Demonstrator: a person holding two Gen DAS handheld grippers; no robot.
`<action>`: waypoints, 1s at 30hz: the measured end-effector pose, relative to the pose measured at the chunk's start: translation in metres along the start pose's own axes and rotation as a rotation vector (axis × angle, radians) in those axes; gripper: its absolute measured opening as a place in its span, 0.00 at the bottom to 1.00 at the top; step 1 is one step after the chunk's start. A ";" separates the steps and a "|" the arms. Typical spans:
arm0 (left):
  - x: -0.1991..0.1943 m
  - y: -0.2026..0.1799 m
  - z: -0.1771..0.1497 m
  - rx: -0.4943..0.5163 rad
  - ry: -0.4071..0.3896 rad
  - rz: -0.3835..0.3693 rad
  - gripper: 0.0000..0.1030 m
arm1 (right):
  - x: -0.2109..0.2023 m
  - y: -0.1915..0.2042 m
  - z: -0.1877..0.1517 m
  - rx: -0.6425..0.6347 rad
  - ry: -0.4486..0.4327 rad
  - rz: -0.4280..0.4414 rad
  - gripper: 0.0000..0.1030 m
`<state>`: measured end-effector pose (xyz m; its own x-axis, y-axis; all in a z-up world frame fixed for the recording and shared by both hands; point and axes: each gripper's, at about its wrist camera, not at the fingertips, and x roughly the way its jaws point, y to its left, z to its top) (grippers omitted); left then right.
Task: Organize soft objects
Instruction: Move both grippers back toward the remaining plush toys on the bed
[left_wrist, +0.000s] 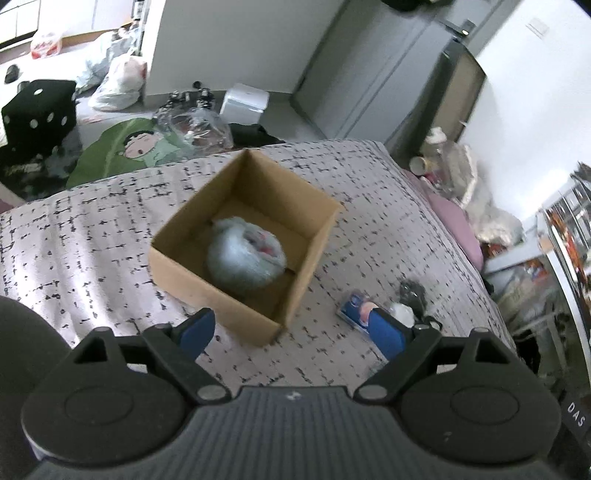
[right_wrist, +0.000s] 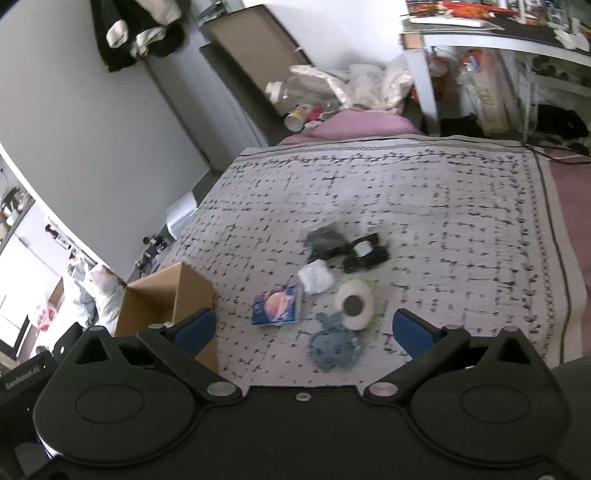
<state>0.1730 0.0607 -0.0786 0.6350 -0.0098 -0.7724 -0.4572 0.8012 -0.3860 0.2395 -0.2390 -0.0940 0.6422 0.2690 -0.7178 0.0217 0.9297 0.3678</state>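
Observation:
An open cardboard box (left_wrist: 314, 236) sits on the patterned bed cover (left_wrist: 92, 236); a pale fluffy soft toy (left_wrist: 243, 254) lies inside it. My left gripper (left_wrist: 291, 328) is open and empty, above the box's near corner. In the right wrist view the box (right_wrist: 162, 295) is at the left. Loose items lie on the cover: a blue packet (right_wrist: 276, 305), a white soft piece (right_wrist: 314, 277), a white round toy (right_wrist: 355, 303), a blue-grey plush (right_wrist: 332, 347), and dark items (right_wrist: 347, 243). My right gripper (right_wrist: 304, 326) is open and empty, above these items.
The bed cover (right_wrist: 443, 221) ends at a pink pillow (right_wrist: 351, 123) at the far edge. Bags, a black dice cube (left_wrist: 38, 110) and a green cushion (left_wrist: 125, 147) lie on the floor beyond the bed. A cluttered desk (right_wrist: 498, 40) stands at the right.

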 end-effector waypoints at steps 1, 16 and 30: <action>-0.001 -0.005 -0.002 0.012 0.000 -0.001 0.86 | -0.001 -0.004 0.001 0.002 0.000 0.000 1.00; -0.001 -0.076 -0.035 0.225 0.011 0.037 0.86 | -0.001 -0.057 0.008 0.042 0.022 0.035 1.00; 0.044 -0.115 -0.066 0.297 0.083 0.079 0.86 | 0.032 -0.084 0.009 0.000 0.124 0.119 1.00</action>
<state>0.2121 -0.0720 -0.1011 0.5461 0.0202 -0.8375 -0.2934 0.9410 -0.1687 0.2648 -0.3110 -0.1429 0.5408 0.4065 -0.7365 -0.0490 0.8892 0.4548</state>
